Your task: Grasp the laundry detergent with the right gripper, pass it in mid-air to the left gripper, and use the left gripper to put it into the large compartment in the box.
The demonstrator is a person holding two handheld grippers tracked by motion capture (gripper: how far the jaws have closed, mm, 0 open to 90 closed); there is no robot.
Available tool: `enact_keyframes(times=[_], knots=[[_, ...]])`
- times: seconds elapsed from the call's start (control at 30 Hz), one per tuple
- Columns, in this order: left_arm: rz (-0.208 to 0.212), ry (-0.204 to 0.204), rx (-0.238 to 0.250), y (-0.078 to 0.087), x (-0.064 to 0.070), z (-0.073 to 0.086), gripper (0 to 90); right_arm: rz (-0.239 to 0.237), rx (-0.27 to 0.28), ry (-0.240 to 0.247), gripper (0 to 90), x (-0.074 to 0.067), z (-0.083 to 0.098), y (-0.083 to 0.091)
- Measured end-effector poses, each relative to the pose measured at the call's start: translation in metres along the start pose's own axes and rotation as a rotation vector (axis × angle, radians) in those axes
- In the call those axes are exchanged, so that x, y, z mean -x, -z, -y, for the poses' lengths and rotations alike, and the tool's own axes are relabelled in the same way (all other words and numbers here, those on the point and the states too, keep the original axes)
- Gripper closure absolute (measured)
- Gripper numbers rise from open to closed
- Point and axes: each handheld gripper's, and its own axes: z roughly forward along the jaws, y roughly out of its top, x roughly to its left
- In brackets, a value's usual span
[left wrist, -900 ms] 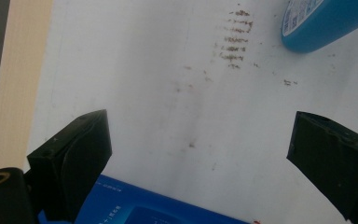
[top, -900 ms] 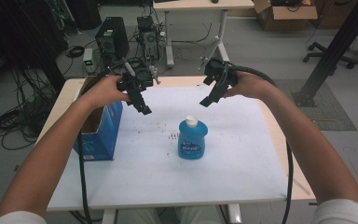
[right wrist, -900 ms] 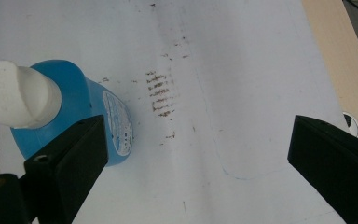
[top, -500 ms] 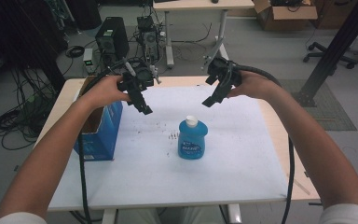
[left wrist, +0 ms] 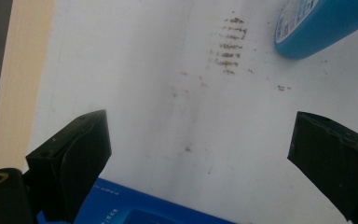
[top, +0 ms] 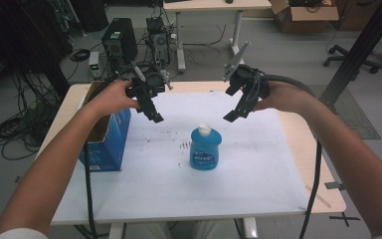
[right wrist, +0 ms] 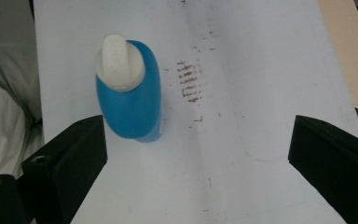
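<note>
Two tongs are hovering above the white-covered counter point(top: 258, 189), one on each side of a squat blue plastic bottle with a white flip cap point(top: 204, 148), which is standing upright at the centre of the high view, a little below the middle. The bottle is looking like a rigid but slightly squeezable thing, probably part filled and moderately light; its glossy sides may be slippery, so the flat front and back faces of the body, below the shoulder, are seeming the safest place to pinch, since the cap is narrow and could pop. Left of it, at the counter's left edge, an open blue cardboard box point(top: 105, 144) is sitting well apart from the bottle.

The left tongs point(top: 152, 113) are being held at upper centre-left, angled down and inward, jaws spread wide and gripping nothing. The right tongs point(top: 238, 112) are hanging at upper centre-right, likewise released and empty, tilted toward the bottle; in the right gripper view the bottle point(right wrist: 129, 93) is lying at upper left, just above the near jaw. Both forearms are reaching in from the bottom corners, wrists bent inward.
</note>
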Motion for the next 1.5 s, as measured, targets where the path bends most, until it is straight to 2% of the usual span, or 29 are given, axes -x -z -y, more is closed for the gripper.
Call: enact_keyframes(times=[0.13,0.3,0.53,0.8,1.03,1.5], knots=[[0.0,0.0,-0.001,0.001,0.001,-0.001,6.0,-0.008,-0.004,0.006,4.0,-0.007,0.003,0.0],[-0.001,0.0,0.002,0.001,0.003,-0.001,6.0,-0.041,0.023,0.011,3.9,-0.019,0.009,-0.002],[-0.01,-0.003,0.002,0.001,0.004,-0.001,6.1,-0.06,0.037,0.015,3.9,-0.033,0.017,-0.006],[-0.013,-0.003,0.003,0.002,0.004,0.0,6.1,-0.062,0.064,0.008,3.9,-0.04,0.029,-0.015],[-0.015,0.0,-0.002,0.003,0.004,0.001,6.1,-0.06,0.109,-0.002,4.0,-0.045,0.039,-0.025],[-0.019,-0.001,-0.007,0.002,0.004,0.0,6.2,-0.047,0.165,-0.003,4.0,-0.047,0.053,-0.038]])
